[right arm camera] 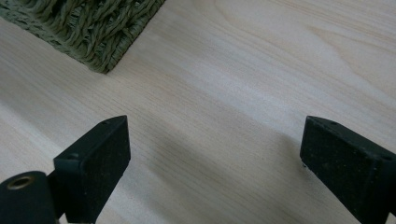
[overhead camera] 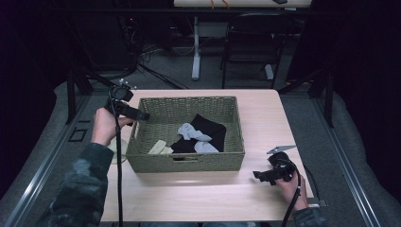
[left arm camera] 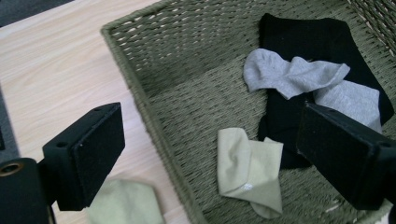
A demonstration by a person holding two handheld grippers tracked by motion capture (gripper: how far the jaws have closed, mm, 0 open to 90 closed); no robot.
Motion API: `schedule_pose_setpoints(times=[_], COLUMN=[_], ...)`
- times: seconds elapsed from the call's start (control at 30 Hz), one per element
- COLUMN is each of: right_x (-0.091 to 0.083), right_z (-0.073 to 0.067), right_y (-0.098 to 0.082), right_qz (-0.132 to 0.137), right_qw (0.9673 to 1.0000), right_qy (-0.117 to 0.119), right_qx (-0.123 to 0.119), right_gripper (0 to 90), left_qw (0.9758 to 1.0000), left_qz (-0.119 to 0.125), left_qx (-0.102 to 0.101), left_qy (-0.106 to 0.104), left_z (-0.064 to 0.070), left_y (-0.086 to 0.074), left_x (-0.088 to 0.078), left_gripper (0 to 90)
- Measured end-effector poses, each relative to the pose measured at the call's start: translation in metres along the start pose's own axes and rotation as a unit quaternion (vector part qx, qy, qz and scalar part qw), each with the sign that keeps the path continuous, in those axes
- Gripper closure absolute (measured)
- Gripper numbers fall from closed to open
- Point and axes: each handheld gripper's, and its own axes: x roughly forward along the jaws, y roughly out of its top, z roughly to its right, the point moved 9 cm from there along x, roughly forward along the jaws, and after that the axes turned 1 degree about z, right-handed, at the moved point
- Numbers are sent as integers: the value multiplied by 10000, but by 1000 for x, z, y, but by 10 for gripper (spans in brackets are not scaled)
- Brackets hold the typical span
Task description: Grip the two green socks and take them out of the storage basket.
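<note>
A green woven basket stands in the middle of the pale wooden table. Inside it lie a black cloth, grey socks and a pale yellow-green sock. My left gripper hovers over the basket's left rim, open, with nothing between its jaws. Its own view looks down on the yellow-green sock, the grey socks and the black cloth. Another pale green sock lies on the table outside the basket's left wall. My right gripper rests low at the front right, open and empty, over bare wood.
The basket's corner lies at the upper left of the right gripper view. Cables trail from both grippers toward the table's front edge. Beyond the table stand a dark chair and a desk leg.
</note>
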Motion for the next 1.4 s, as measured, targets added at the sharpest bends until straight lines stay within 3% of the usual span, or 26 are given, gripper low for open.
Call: schedule_pose_setpoints(times=[0.2,0.6,1.23,1.4], right_x=[0,-1,-1,-1], right_z=[0,0,1,0], right_y=[0,0,0,0], right_qz=[4,-5,-12,-10], right_qw=[10000,10000,10000,10000], right_qy=[5,24,7,17], right_qx=[-7,15,9,11], right_gripper=[80,80,80,80], left_qw=[9998,9980,9934,9910], left_qz=[-127,-512,-932,-1108], left_qx=[92,230,419,474], left_qy=[-105,-296,-513,-581], left_z=[12,27,44,48], left_y=[-1,-20,-36,-42], left_x=[22,61,95,107], left_gripper=[83,117,146,150])
